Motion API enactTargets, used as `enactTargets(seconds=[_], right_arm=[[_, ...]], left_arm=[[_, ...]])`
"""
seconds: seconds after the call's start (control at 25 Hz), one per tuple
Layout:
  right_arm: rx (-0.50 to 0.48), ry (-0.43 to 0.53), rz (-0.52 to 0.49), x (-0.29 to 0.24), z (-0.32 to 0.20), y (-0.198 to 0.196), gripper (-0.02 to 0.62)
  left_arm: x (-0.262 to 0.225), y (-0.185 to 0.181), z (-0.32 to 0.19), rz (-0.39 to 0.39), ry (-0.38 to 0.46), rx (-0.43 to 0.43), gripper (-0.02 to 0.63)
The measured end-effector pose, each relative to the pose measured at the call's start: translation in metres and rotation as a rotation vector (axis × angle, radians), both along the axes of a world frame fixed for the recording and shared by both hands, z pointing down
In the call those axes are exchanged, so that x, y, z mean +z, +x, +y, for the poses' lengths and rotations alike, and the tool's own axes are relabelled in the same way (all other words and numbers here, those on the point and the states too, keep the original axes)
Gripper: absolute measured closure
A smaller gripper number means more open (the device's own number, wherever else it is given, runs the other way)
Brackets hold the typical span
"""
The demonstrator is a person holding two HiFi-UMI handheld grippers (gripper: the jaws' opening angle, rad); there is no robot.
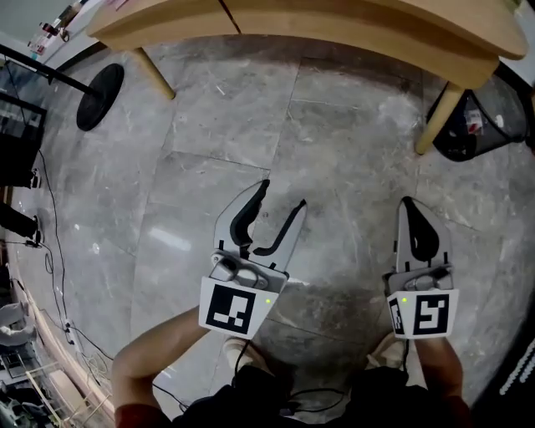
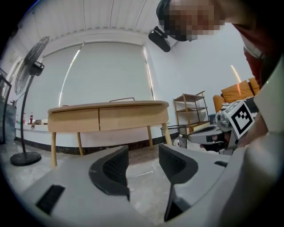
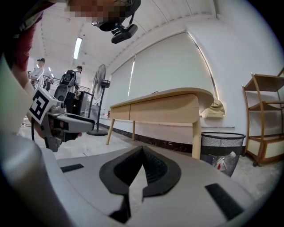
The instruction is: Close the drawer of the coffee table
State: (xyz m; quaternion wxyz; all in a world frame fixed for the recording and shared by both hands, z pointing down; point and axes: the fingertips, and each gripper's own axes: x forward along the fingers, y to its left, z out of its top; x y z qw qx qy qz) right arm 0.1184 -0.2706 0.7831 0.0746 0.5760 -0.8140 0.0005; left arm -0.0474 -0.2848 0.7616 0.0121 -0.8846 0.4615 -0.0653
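The left gripper's jaws stand apart with only bare floor between them. The right gripper's jaws are together at the tips and hold nothing. Both hang over the grey marble-tiled floor, well short of any furniture.

The light wooden coffee table with rounded ends and slim tapered legs lies straight ahead of both grippers and well apart from them. Its long axis runs across our path from left to right. In the left gripper view, two pale wood drawer fronts show side by side under the top, the left one and the right one, both facing us. From here we cannot tell which one stands out, or by how much.

We judge that closing calls for a push directly away from us, square to that long face. The left gripper reaches slightly further forward and looks at the fronts head-on, while the right gripper sees the table slantwise from its end, beside a black wire-mesh waste bin. So we reckon the left is the better placed.
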Motion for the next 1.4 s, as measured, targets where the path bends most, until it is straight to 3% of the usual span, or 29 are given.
enactTargets(seconds=[0.28,0.44,0.52,0.64,1.04,1.4], right_arm=[[-0.039,-0.029,0.006,0.005,0.018,-0.022,0.598],[-0.032,-0.064,0.000,0.014,0.027,-0.030,0.598],[-0.017,-0.070,0.003,0.017,0.034,-0.031,0.598],[-0.024,-0.069,0.026,0.023,0.043,-0.034,0.598],[-0.057,-0.071,0.018,0.031,0.050,-0.046,0.598],[-0.051,-0.077,0.022,0.034,0.049,-0.045,0.598]], left_arm=[[0.022,-0.049,0.034,0.012,-0.020,-0.172,0.390],[0.026,-0.065,0.045,0.057,-0.017,-0.258,0.390],[0.032,-0.069,0.052,0.030,0.001,-0.275,0.390],[0.052,-0.070,0.065,-0.035,-0.008,-0.291,0.390],[0.074,-0.062,0.085,-0.021,-0.072,-0.279,0.390],[0.076,-0.063,0.085,-0.017,-0.080,-0.286,0.396]])
